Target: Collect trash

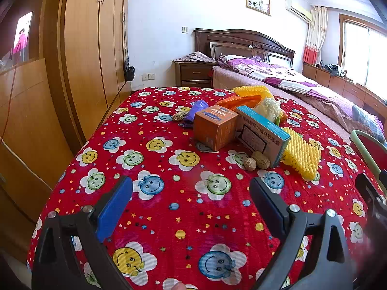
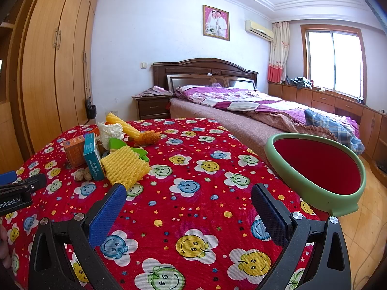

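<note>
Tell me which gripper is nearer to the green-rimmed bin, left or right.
Right. The right gripper hovers open with the green-rimmed bin just beside its right finger. The left gripper, also open, sits farther left, facing the orange box.

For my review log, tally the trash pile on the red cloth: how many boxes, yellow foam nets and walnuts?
Boxes: 2, orange box, blue box
Yellow foam nets: 2, near net, far net
Walnuts: 3, front pair, lone walnut
Total: 7
</note>
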A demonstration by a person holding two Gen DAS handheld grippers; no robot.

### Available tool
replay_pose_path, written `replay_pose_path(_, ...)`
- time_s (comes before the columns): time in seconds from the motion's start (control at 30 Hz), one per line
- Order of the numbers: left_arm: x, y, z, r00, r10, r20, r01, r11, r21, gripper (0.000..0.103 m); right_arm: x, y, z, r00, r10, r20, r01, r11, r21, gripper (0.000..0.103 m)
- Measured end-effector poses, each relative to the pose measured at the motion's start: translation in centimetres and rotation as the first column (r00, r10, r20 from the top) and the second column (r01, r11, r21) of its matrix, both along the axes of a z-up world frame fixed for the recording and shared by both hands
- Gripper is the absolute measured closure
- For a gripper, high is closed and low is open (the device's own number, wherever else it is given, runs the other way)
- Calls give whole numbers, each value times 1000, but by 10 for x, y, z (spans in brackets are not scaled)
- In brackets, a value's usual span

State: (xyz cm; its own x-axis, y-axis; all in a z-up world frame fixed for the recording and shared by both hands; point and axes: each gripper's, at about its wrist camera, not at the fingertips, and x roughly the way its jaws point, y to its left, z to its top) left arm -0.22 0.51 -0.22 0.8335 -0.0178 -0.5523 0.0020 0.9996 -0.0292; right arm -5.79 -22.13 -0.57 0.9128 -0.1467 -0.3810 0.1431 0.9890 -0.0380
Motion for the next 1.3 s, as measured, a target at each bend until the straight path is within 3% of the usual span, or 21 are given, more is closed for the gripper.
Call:
replay_pose_path(1.0,0,2,1,1000,15,-8,-15,1000,-4,6,0,1,1,1000,-3,-4,2,1000,-3,1)
replay_pose_path(1.3,17,4,2,996,-25,-83,23,1000,-18,12,5,-7,1,999,9,-39,-7,999,52,1)
